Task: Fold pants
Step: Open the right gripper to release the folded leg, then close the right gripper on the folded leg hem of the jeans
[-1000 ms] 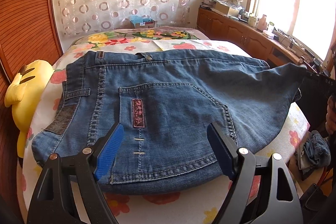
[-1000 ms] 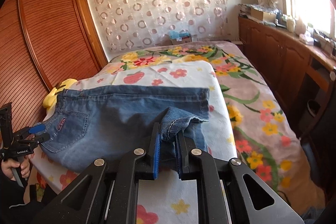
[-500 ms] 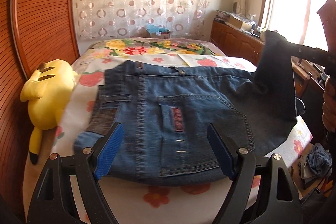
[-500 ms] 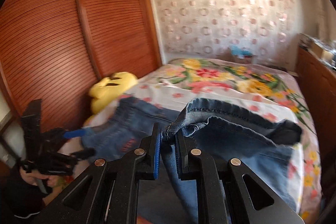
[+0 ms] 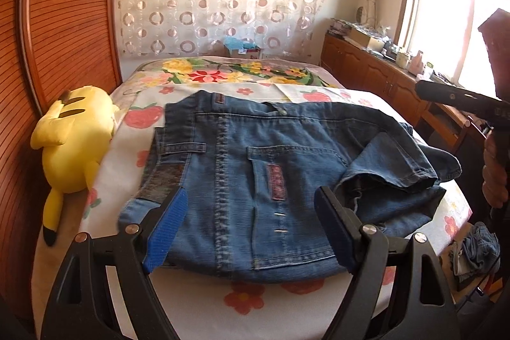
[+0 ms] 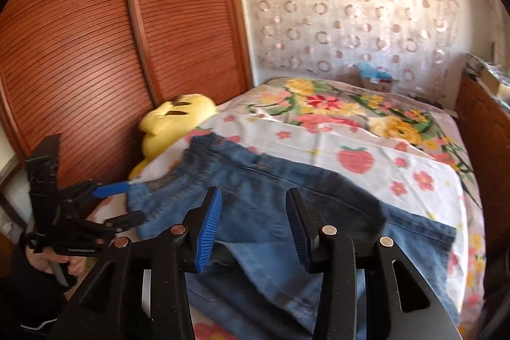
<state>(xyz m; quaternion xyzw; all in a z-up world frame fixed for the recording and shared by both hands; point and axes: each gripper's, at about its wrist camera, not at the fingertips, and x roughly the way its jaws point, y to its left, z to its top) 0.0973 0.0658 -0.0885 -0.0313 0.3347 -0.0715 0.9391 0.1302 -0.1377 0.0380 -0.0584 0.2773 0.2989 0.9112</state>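
Note:
The blue jeans (image 5: 255,161) lie on the bed, seat side up, with the leg ends (image 5: 401,161) folded back over the right part. My left gripper (image 5: 251,212) is open and empty, just above the near waist edge. My right gripper (image 6: 253,212) is open and empty above the folded legs (image 6: 318,212). The left gripper shows in the right wrist view (image 6: 118,203) at the waistband. The right gripper's body shows in the left wrist view (image 5: 459,101), up at the right.
A yellow plush toy (image 5: 73,136) lies at the bed's left side by the wooden sliding doors (image 6: 95,53). The floral bedsheet (image 5: 248,301) covers the bed. A wooden cabinet (image 5: 382,78) runs along the right wall. A denim heap (image 5: 478,247) lies on the floor.
My right gripper carried the leg ends leftward over the seat, opened and let them go. The legs now lie folded on the jeans. My left gripper stayed open.

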